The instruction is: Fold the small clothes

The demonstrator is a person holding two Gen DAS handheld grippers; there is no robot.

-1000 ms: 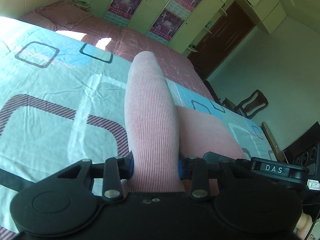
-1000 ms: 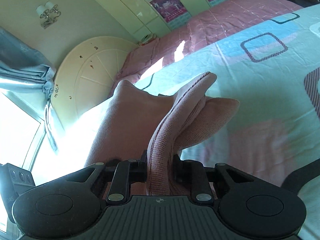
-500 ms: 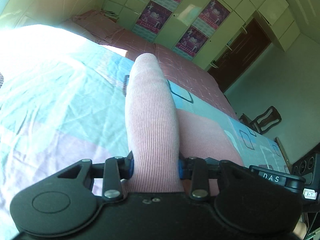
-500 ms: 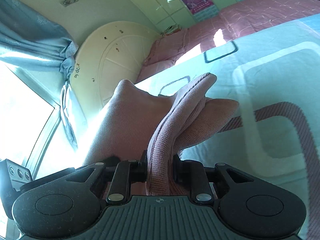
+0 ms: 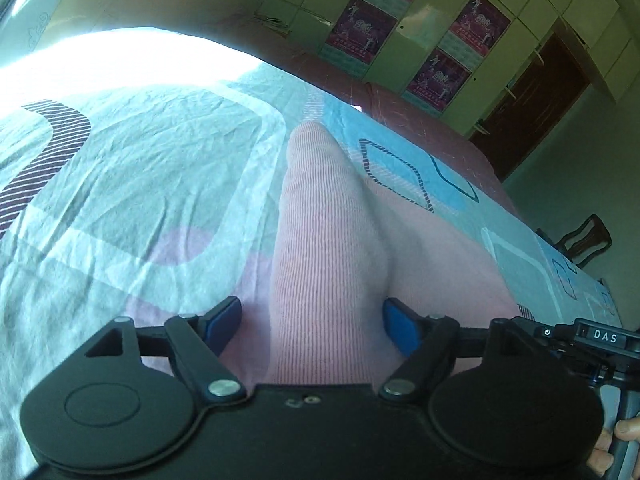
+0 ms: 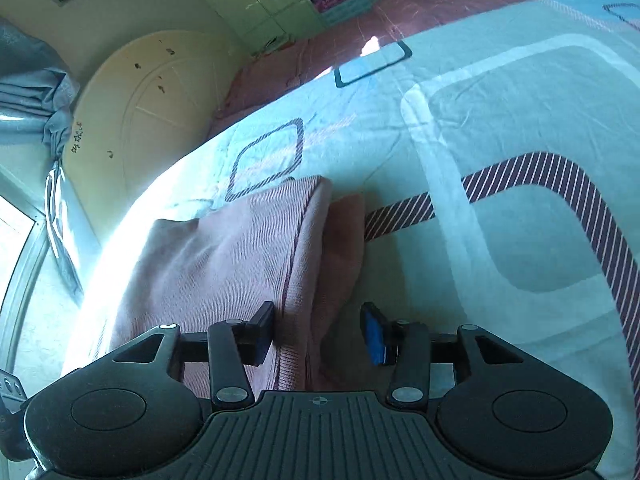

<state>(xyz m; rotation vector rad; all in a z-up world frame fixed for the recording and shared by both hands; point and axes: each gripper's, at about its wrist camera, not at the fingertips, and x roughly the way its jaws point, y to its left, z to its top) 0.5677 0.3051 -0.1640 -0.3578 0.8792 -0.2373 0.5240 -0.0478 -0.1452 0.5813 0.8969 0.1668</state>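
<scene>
A pink ribbed garment (image 5: 328, 248) lies on the patterned bedsheet (image 5: 140, 184). In the left wrist view a fold of it rises between the jaws of my left gripper (image 5: 312, 324), which are opening; the blue pads stand clear of the cloth on both sides. In the right wrist view the same pink garment (image 6: 248, 248) rests flat on the sheet, its seamed edge running between the jaws of my right gripper (image 6: 320, 332). Those jaws are opening too; the left pad is near the cloth and the right pad is apart from it.
The bedsheet (image 6: 500, 152) spreads wide to the right of the garment. A cream headboard (image 6: 132, 112) and grey curtain (image 6: 32, 92) stand at the left. Wardrobe doors with posters (image 5: 420, 32), a dark door (image 5: 532, 104) and a chair (image 5: 580, 240) lie beyond the bed.
Both grippers have spread their jaws and let go of the pink garment, which has dropped onto the sheet. Both hands moved across the bed and slightly lower.
</scene>
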